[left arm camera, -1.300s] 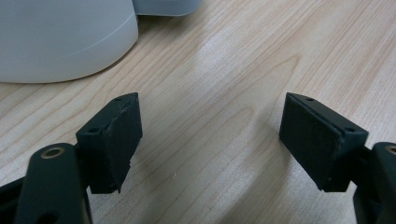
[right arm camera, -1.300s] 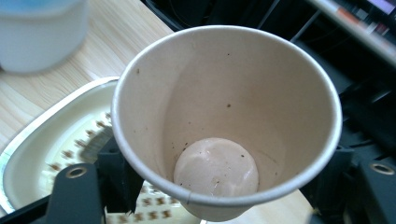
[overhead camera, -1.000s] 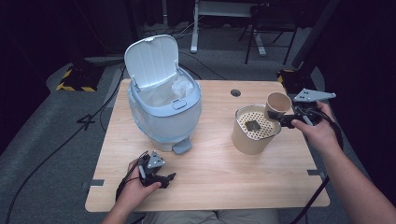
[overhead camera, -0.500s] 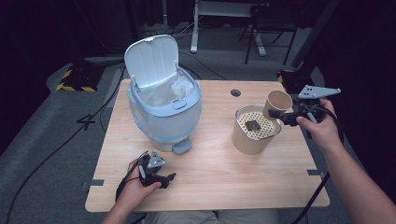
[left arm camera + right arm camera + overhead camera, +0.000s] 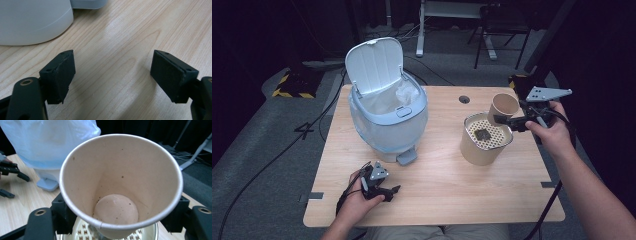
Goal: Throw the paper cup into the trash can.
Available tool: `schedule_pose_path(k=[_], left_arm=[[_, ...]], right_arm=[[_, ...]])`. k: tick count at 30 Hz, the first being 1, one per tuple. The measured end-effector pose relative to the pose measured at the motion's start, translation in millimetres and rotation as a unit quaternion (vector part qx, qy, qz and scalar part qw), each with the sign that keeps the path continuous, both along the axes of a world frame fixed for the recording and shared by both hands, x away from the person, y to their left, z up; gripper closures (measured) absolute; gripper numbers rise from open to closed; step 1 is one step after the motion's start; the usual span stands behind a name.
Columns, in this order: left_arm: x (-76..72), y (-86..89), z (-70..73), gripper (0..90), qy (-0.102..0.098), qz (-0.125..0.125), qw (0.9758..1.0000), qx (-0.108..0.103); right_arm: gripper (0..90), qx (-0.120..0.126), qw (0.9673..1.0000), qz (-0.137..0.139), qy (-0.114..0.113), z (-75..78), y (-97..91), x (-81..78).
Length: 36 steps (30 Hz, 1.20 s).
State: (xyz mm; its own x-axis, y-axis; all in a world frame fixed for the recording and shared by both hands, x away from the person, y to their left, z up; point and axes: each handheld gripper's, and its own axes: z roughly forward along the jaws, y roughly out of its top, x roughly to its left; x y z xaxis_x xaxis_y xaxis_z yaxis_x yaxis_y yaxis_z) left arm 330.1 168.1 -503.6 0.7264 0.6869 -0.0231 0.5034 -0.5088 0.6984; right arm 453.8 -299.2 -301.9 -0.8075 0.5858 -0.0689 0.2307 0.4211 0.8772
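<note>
- The right claw (image 5: 507, 120) pinches a paper cup (image 5: 503, 107), one jaw pressed on each side of the cup's wall just below the rim, as the right gripper view shows.
- The paper cup (image 5: 121, 185) is tipped, its mouth facing the claw's camera; inside it is bare but for a few dark specks on the wall and bottom.
- In the high view the cup hangs above the far edge of a tan round container (image 5: 484, 142), which stands on the right part of the table (image 5: 447, 185). The container has a perforated insert with a dark lump (image 5: 483, 133) lying on it.
- The left claw (image 5: 384, 191) rests low at the near left of the table, jaws spread wide with only bare wood between them.
- A pale blue pedal bin (image 5: 388, 122) stands on the left part of the table, lid up and a plastic liner inside; its base is just beyond the left claw.
</note>
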Motion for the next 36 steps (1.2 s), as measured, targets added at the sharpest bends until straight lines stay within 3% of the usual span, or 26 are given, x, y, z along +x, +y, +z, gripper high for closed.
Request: schedule_pose_path(k=[18,20,30,36], left_arm=[[-0.1,-0.2,0.0,20.8,-0.001,0.001,1.0000,0.001],[-0.1,-0.2,0.2,20.7,0.000,0.001,1.0000,0.002],[0.6,0.3,0.0,20.3,0.001,-0.001,1.0000,0.001],[0.7,0.1,0.0,20.1,0.001,-0.002,1.0000,0.002]], right_arm=[[27.7,0.017,0.9985,0.051,-0.011,38.6,61.1,22.2],[27.6,0.019,0.9978,0.062,-0.014,45.5,75.4,23.8],[27.6,0.026,0.9961,0.083,-0.013,54.7,110.5,27.4],[27.4,0.043,0.9934,0.104,-0.023,64.0,143.9,35.0]])
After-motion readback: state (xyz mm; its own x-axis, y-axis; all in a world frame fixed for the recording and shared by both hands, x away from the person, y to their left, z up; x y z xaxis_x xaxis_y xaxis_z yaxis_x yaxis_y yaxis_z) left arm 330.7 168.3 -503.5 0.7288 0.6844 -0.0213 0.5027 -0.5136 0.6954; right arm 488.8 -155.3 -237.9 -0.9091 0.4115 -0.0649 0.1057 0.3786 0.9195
